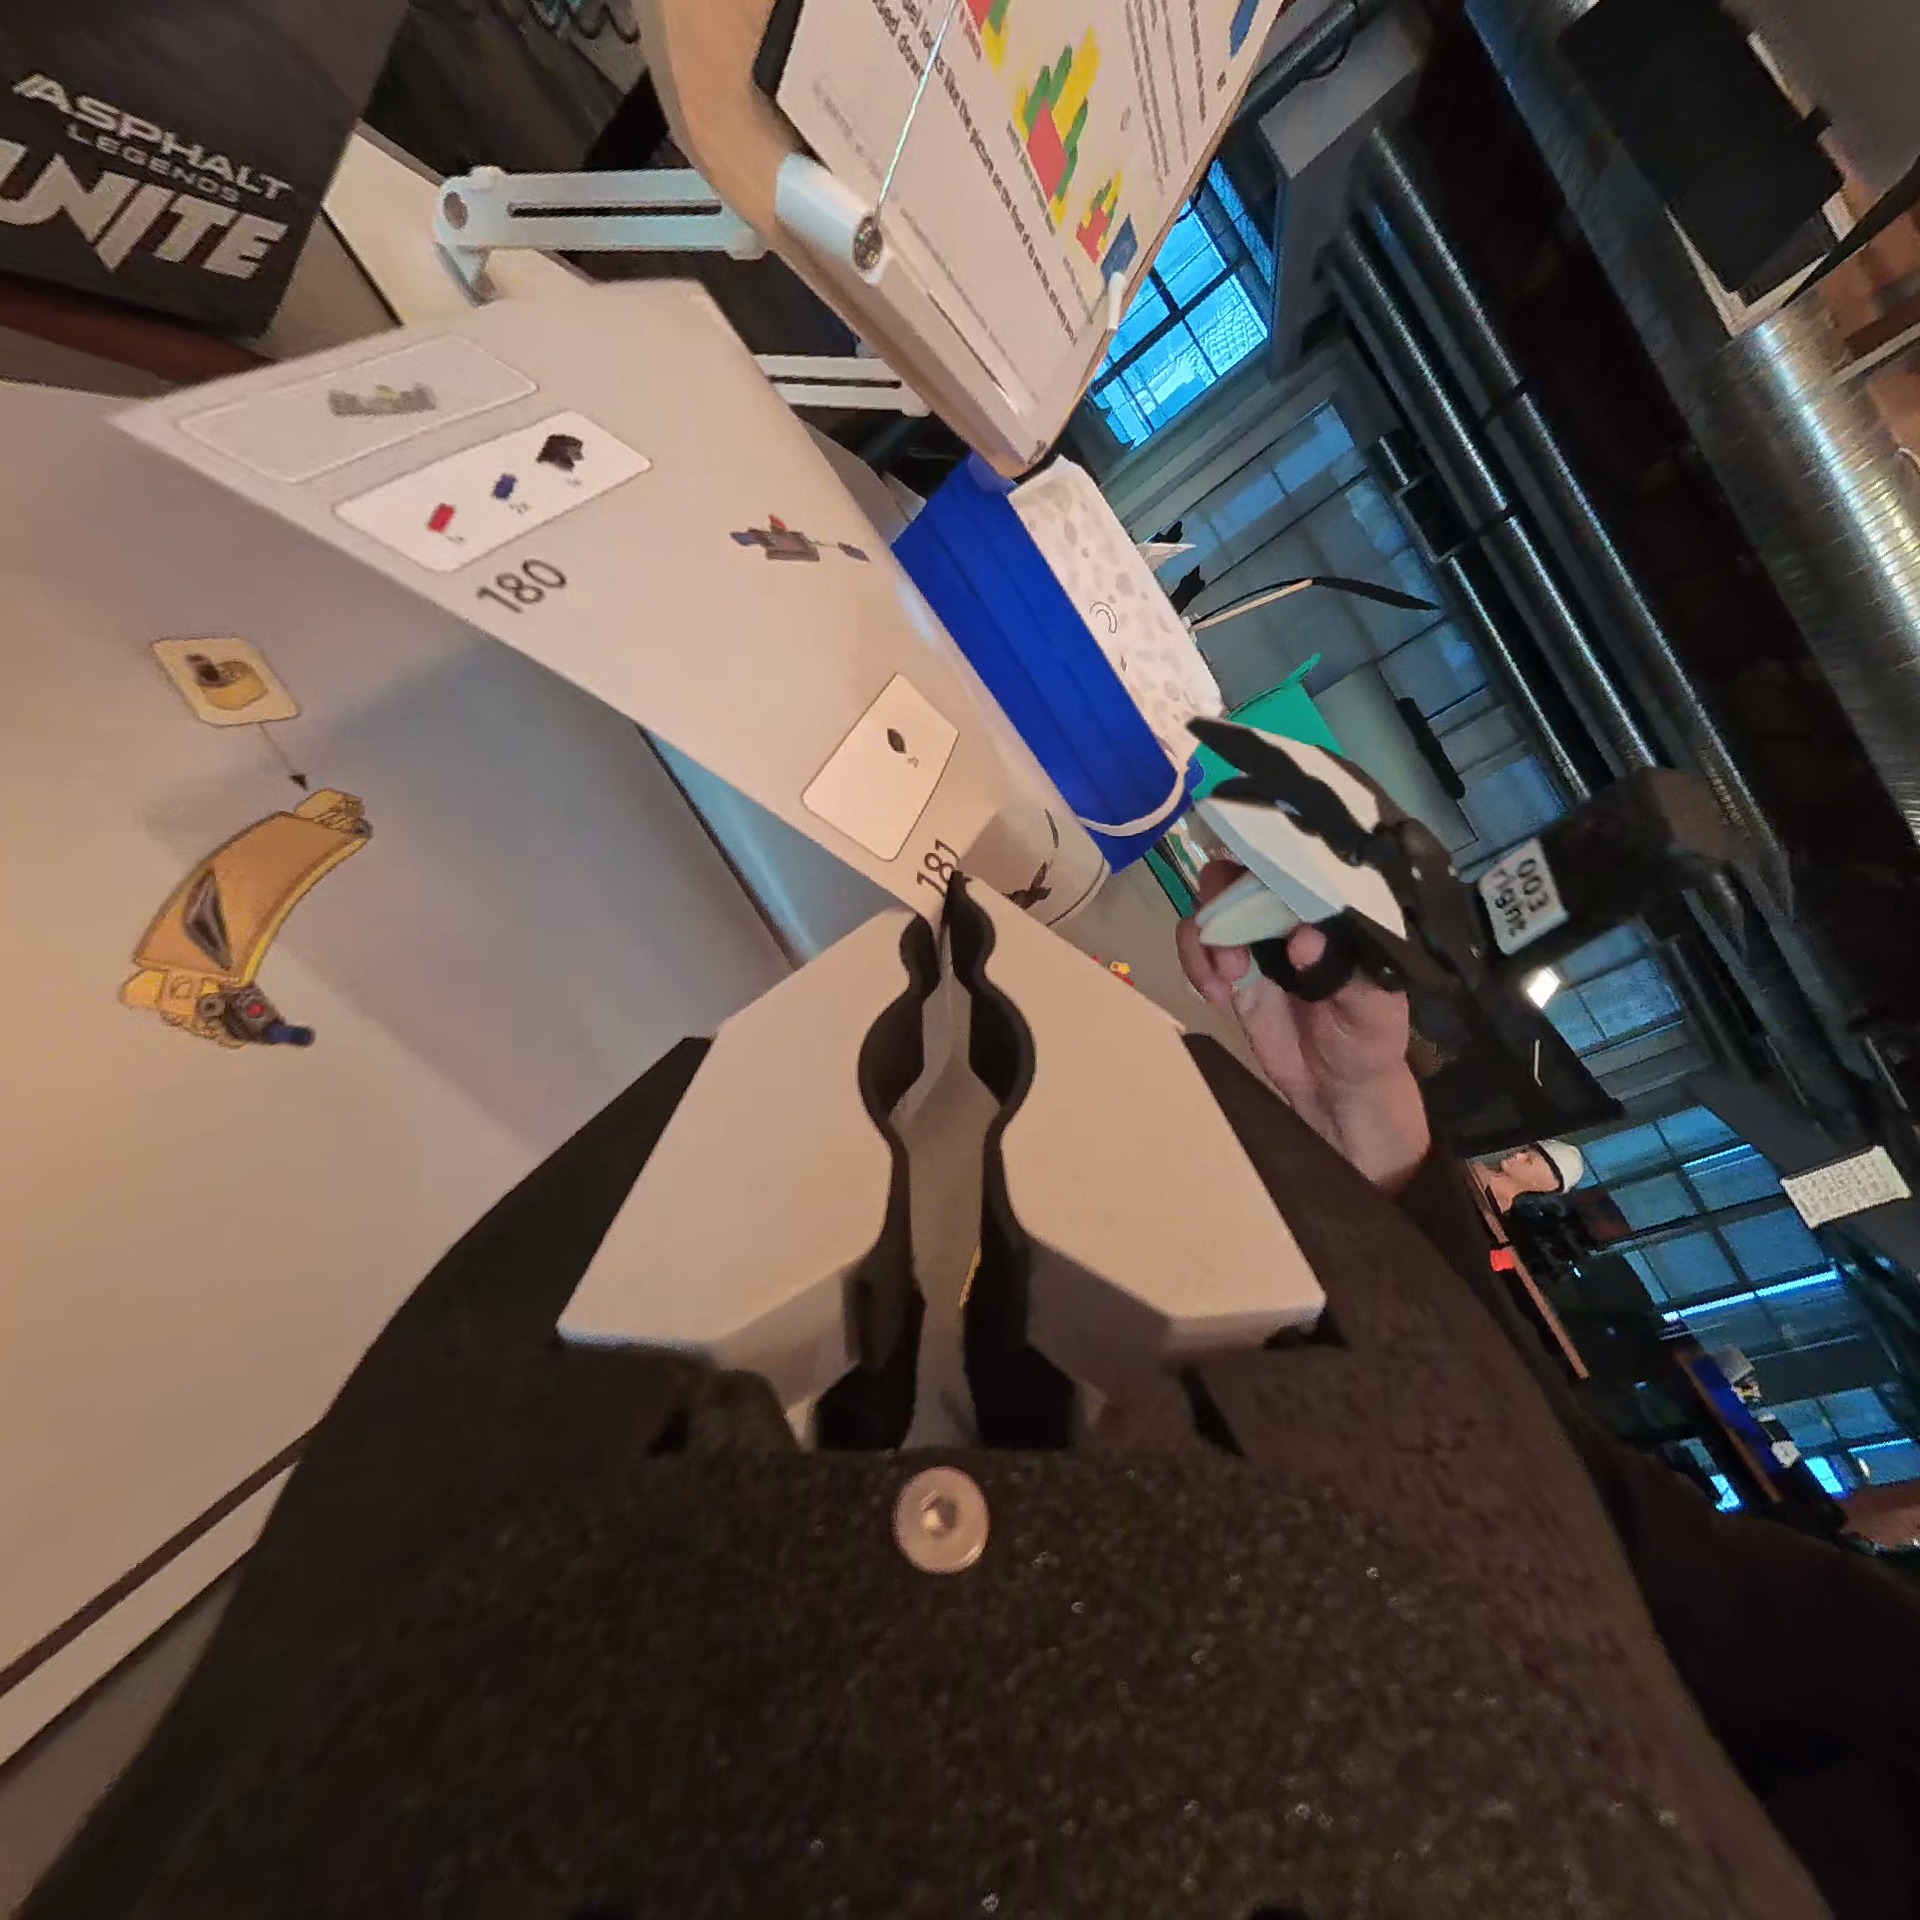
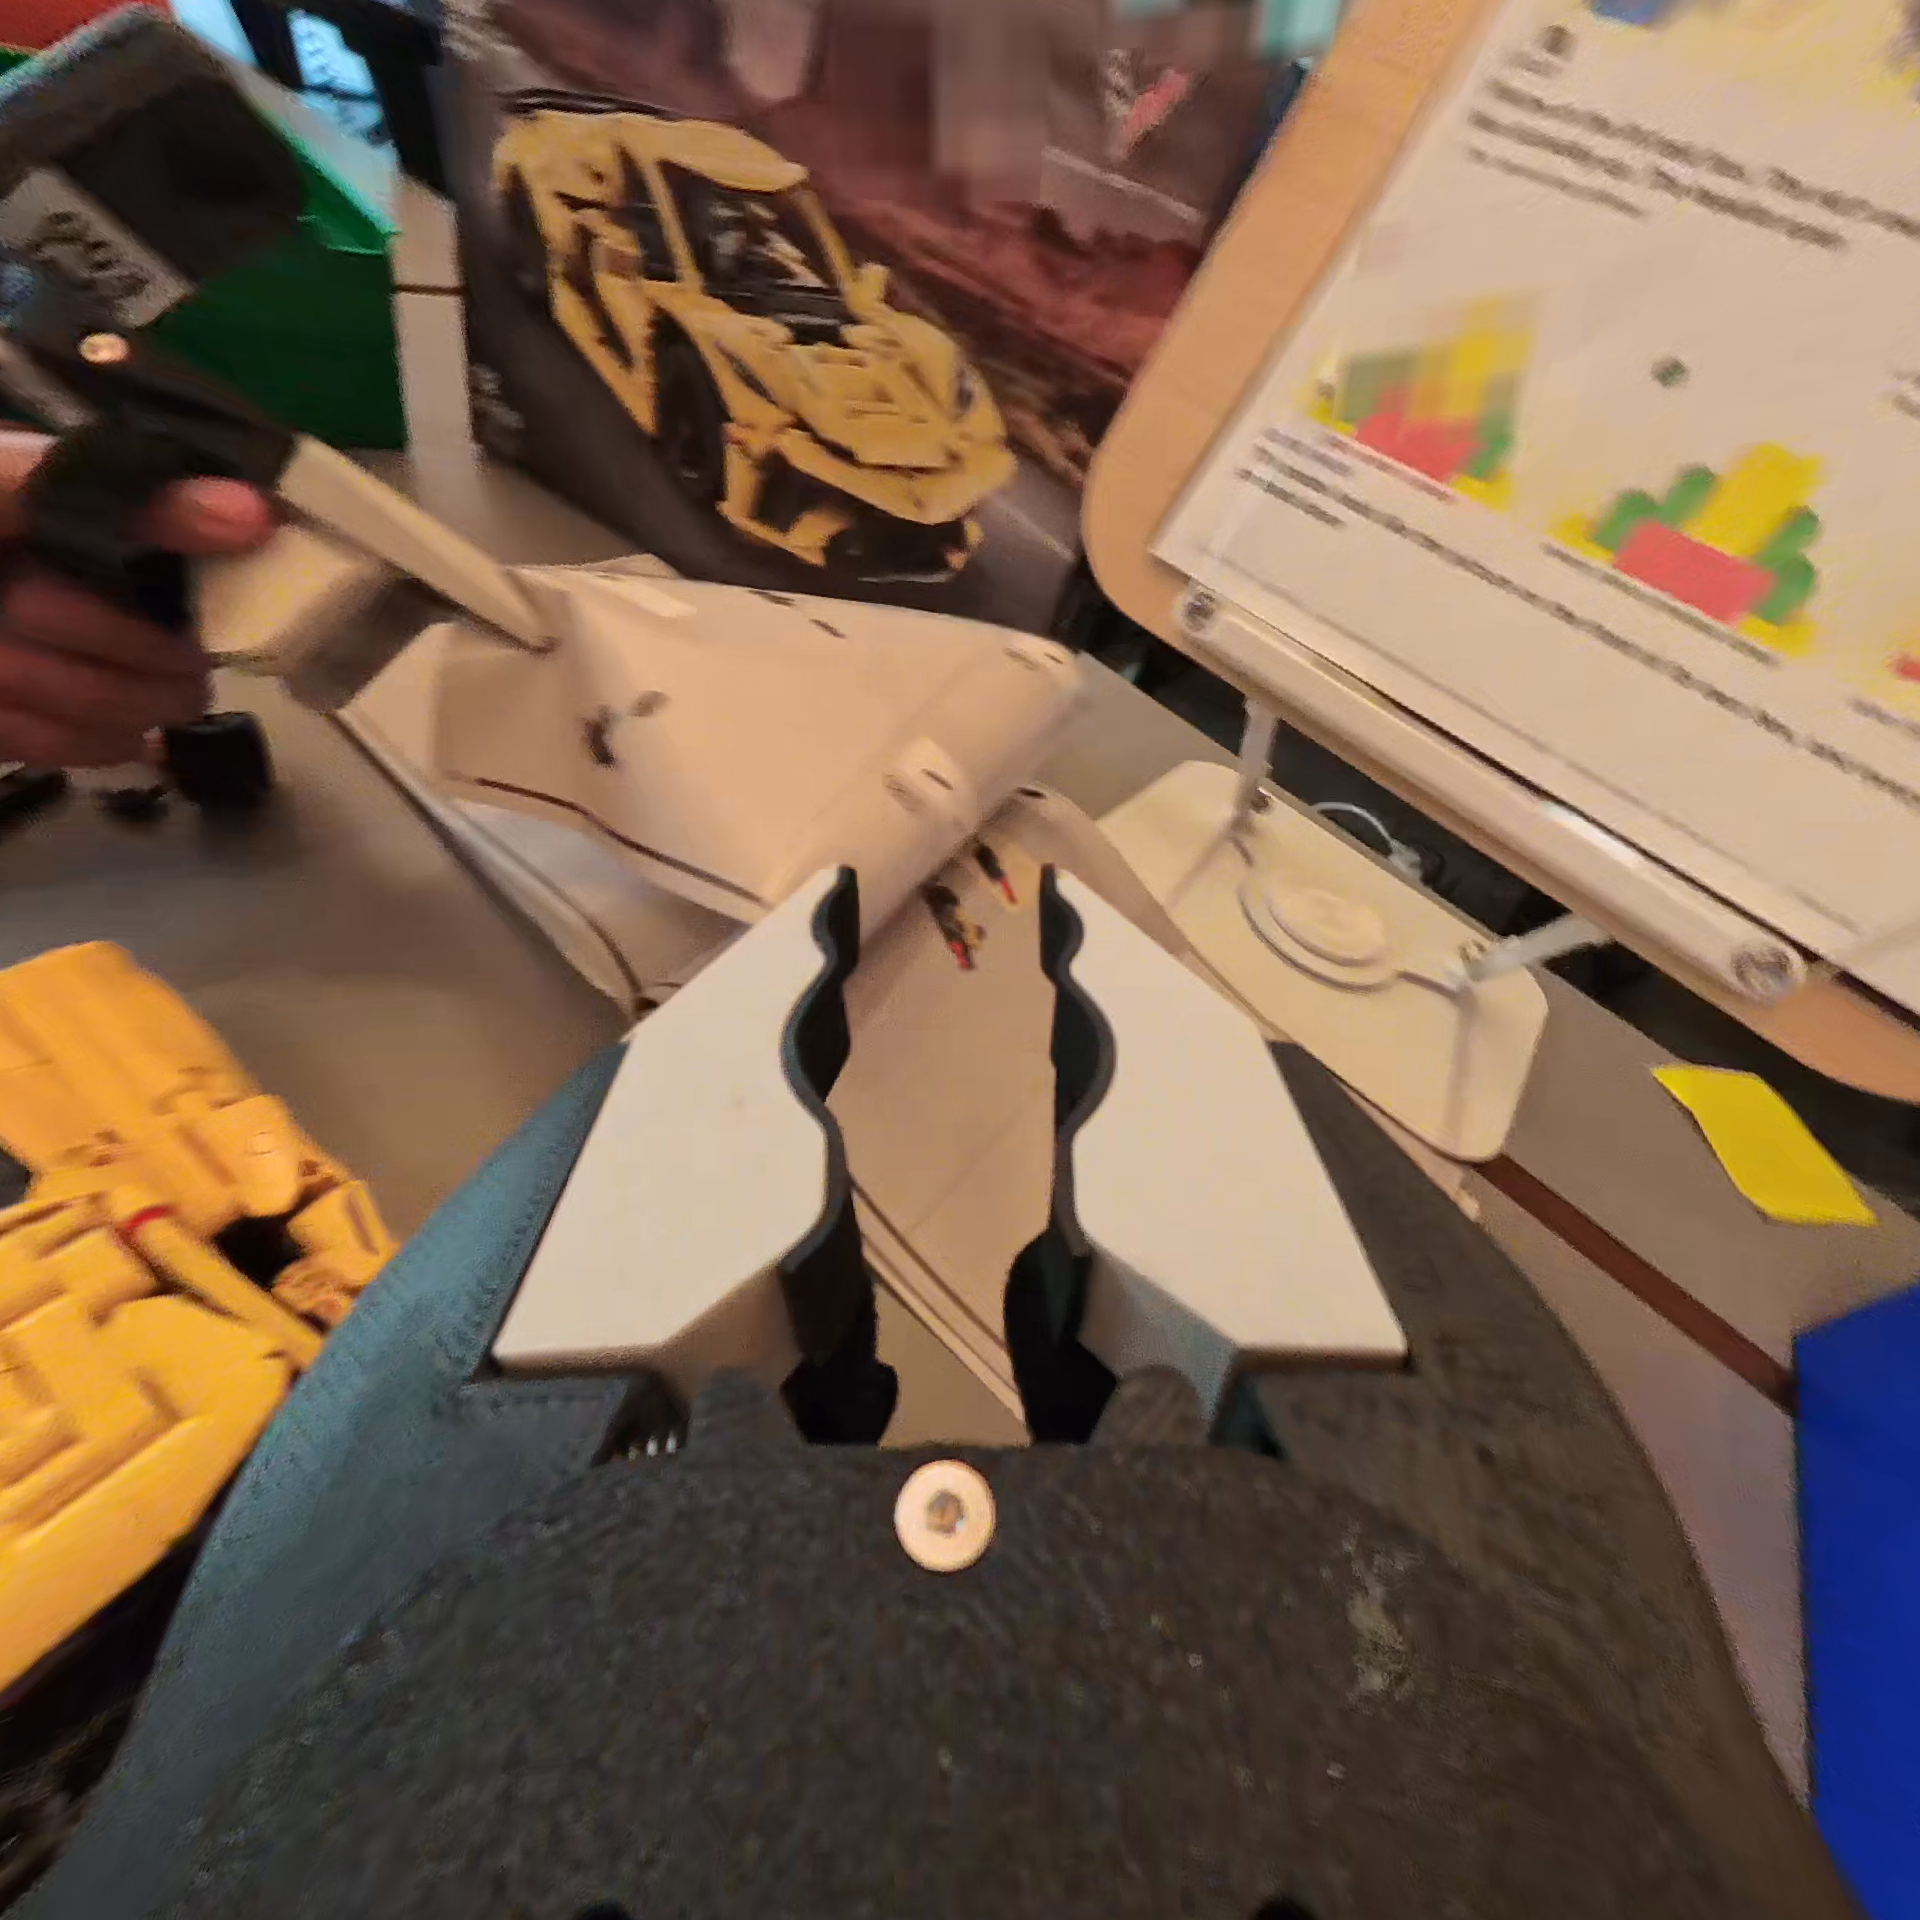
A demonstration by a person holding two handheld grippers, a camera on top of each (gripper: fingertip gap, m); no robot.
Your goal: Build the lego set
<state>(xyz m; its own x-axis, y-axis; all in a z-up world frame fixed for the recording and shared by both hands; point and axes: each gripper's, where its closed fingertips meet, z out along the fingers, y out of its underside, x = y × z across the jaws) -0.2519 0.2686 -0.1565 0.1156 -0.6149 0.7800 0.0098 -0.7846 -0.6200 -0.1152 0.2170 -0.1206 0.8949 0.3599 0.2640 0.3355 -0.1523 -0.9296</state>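
The white instruction booklet (image 1: 343,935) lies open in front of me. My left gripper (image 1: 951,904) is shut on the edge of one of its pages (image 1: 665,582), which is lifted and curls upward. In the right wrist view the left gripper (image 2: 520,623) pinches that raised page (image 2: 769,717) at its upper left. My right gripper (image 2: 945,894) is open and empty, low over the booklet's near corner; it also shows in the left wrist view (image 1: 1200,821), held by a hand. The partly built yellow lego car (image 2: 135,1195) sits at the left.
The set's box (image 2: 779,343) with a yellow car picture stands behind the booklet. A wooden clipboard on a white stand (image 2: 1351,935) holds a printed sheet at right. A blue bin (image 2: 1860,1558), a yellow note (image 2: 1766,1153), a green box (image 2: 312,312) and a black wheel (image 2: 213,758) are nearby. Left tips to right tips: about 15 centimetres.
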